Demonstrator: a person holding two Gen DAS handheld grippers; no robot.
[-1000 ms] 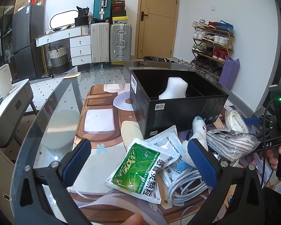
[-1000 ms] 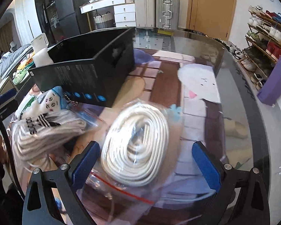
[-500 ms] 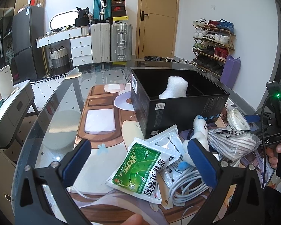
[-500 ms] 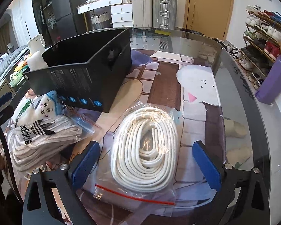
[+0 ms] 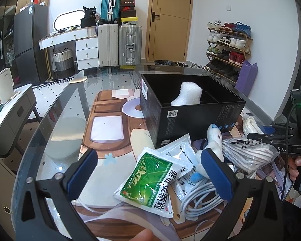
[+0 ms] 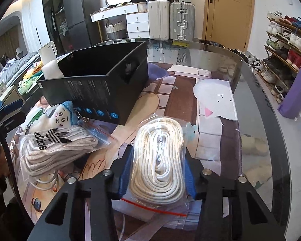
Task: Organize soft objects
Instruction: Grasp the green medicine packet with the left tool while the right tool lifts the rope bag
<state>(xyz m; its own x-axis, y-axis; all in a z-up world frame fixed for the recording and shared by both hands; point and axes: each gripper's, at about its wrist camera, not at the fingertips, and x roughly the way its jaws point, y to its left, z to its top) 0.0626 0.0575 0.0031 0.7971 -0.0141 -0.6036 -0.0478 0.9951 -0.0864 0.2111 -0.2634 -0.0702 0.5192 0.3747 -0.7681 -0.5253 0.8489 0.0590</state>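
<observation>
Jaws of our right gripper [image 6: 157, 177] are pinching the bagged rope coil [image 6: 159, 158] across its width, long axis pointing ahead, black box [image 6: 102, 84] waiting forward-left, left gripper [image 5: 148, 174] spread, idling.

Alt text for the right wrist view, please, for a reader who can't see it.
The right gripper is shut on a clear zip bag of coiled white rope lying on a glass table. To its left lie a bagged pair of striped socks and a small white plush keychain, in front of an open black box.
</observation>
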